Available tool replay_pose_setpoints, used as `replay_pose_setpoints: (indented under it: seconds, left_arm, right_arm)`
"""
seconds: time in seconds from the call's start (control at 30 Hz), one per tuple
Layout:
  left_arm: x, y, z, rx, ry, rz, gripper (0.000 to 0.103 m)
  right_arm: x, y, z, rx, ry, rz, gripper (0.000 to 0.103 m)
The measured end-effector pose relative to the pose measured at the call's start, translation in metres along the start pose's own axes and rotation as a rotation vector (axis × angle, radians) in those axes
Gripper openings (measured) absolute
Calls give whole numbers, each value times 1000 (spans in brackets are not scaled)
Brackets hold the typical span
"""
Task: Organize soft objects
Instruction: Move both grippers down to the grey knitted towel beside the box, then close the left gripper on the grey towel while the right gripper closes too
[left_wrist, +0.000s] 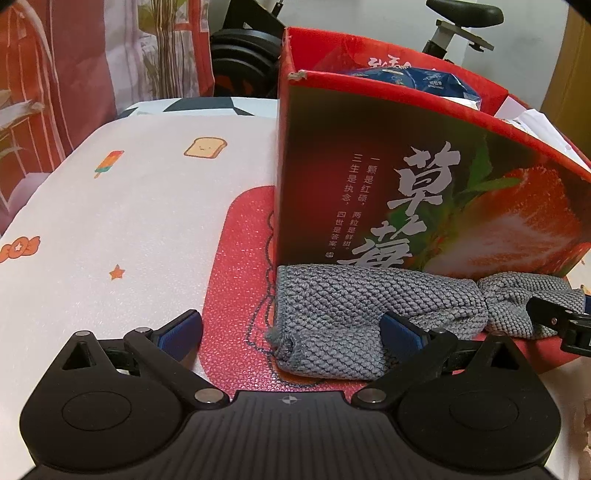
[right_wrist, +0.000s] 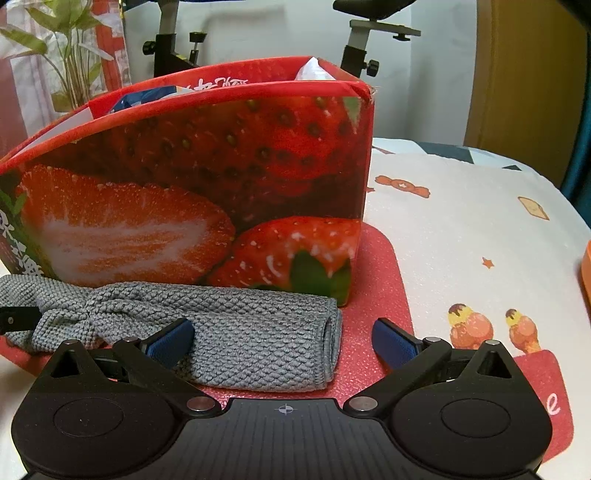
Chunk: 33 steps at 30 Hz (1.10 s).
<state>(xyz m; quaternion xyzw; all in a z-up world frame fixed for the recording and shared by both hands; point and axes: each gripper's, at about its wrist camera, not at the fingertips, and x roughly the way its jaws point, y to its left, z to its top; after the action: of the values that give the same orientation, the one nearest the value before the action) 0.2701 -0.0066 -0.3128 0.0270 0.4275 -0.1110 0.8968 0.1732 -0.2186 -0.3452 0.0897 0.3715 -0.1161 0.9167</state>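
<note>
Nearest the left wrist camera, the left gripper (left_wrist: 291, 334) hangs low over the bench (left_wrist: 110, 229) with its blue-padded fingers (left_wrist: 181, 334) spread wide and nothing held. Its left finger is above the white patterned bench cover, its right finger lies over the near edge of a grey knitted cloth rolled into a long bundle (left_wrist: 332, 317). That grey knitted cloth rests on a red textured mat (left_wrist: 236, 266), pressed along the foot of a red cardboard box printed with strawberries and Chinese characters (left_wrist: 406, 177). A blue packet (left_wrist: 417, 79) sits inside the open box. At the far right of this view, the black tip of the other gripper reaches the cloth's bunched middle.

From the right wrist camera, the grey knitted cloth (right_wrist: 240, 332) stretches from the left edge to its rolled end before the box's right corner (right_wrist: 258, 166). The right gripper (right_wrist: 282, 343) is also wide open and empty, its left finger (right_wrist: 170, 341) over the cloth, its right finger above the red mat (right_wrist: 373, 280). Further right, the bench cover (right_wrist: 480, 221) shows printed ice-cream cones and stars.
</note>
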Motion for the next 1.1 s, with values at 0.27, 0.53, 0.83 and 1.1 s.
replay_pose_setpoints:
  seconds: [0.27, 0.53, 0.83, 1.1]
  left_arm:
    - [3, -3, -1, 9, -11, 14, 103]
    - [0, -7, -3, 1, -6, 28, 102]
    - [-16, -20, -7, 38, -25, -38, 47]
    - [-30, -33, -22, 89, -33, -66, 21]
  right_arm:
    - [0, 2, 3, 8, 10, -8, 103]
    - [-1, 3, -3, 3, -3, -6, 103]
    - [-13, 11, -9, -15, -22, 38, 75]
    - [-29, 7, -14, 25, -8, 160, 32]
